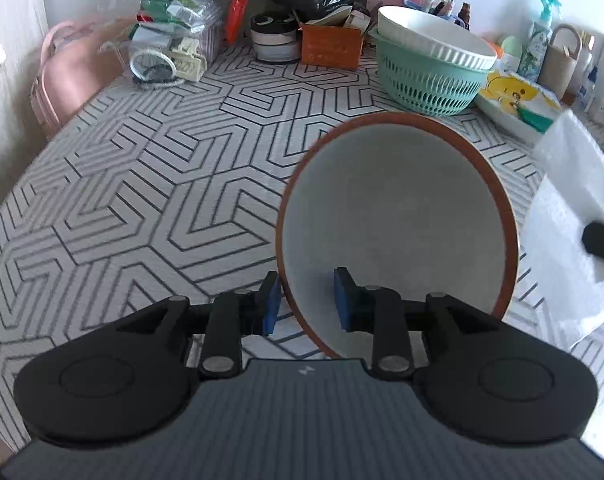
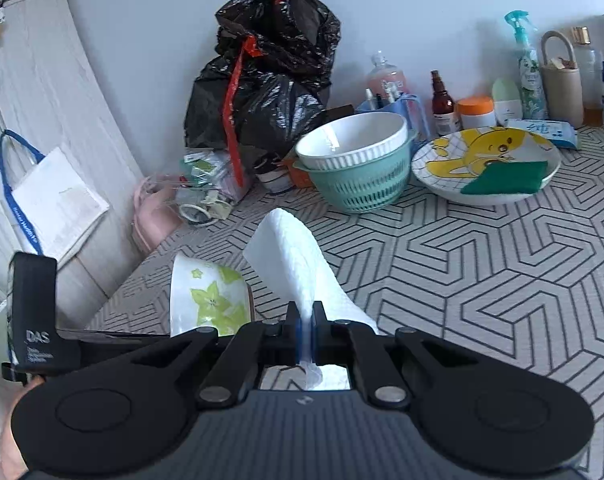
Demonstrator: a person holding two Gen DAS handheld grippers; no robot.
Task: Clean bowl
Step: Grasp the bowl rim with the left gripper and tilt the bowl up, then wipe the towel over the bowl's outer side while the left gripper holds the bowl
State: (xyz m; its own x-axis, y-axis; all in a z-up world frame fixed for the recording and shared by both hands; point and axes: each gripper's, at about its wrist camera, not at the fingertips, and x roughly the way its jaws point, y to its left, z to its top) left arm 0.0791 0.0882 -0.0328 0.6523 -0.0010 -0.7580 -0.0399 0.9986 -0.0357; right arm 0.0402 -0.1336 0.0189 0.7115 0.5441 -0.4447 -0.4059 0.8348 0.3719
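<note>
Jaws of the left gripper [image 1: 308, 300] stood apart in the left wrist view, one blue pad on each side of the bowl's [image 1: 398, 232] brown rim, with a gap showing between the pads and the wall, so the rim was straddled but not pressed. That bowl was tipped up on its edge, its pale grey inside facing the camera, above the patterned surface [image 1: 149, 184]. Beyond the bowl sat a teal basket [image 1: 426, 80] with a white ribbed dish [image 1: 434, 40] nested in it. To the bowl's right hung a white paper towel [image 1: 570, 240].

From the right wrist view, the right gripper [image 2: 306, 320] had its jaws clamped together on the paper towel [image 2: 297, 264], which rose in a fold ahead of them. Left of the towel the bowl [image 2: 209, 300] showed its white outside with green star-shaped prints, tilted on edge. Behind the towel stood the teal basket [image 2: 358, 188], and beside that a cartoon-printed plate [image 2: 442, 184] holding a green sponge [image 2: 506, 178].
</note>
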